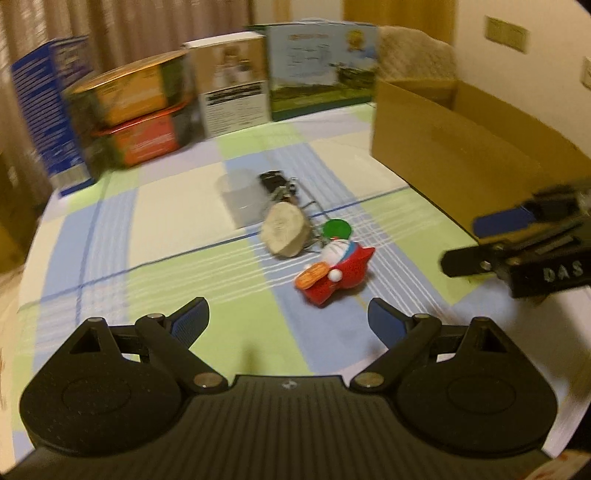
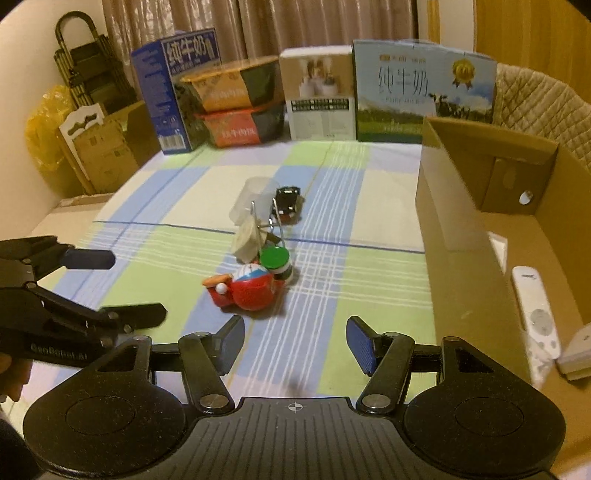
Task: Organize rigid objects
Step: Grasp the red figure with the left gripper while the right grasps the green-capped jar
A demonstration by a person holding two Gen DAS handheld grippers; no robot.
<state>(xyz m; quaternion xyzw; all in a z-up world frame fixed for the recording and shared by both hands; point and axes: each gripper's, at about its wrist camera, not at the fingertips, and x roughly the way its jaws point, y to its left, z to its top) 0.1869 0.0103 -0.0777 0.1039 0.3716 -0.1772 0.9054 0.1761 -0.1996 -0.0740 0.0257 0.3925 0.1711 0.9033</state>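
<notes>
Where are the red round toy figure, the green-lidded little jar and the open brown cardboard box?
Red round toy figure point(image 2: 251, 293), right wrist view, red body.
Green-lidded little jar point(image 2: 274, 257), right wrist view, lid top.
Open brown cardboard box point(image 2: 454, 206), right wrist view, near wall.

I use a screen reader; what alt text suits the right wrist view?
The open right gripper points at a red toy in a small clutter on a checked tablecloth. A cardboard box holding a white remote stands right; the left gripper enters left.

Milk cartons point(image 2: 424, 92), stacked noodle bowls point(image 2: 236, 107), curtain point(image 2: 258, 22), folded trolley point(image 2: 88, 66)
</notes>
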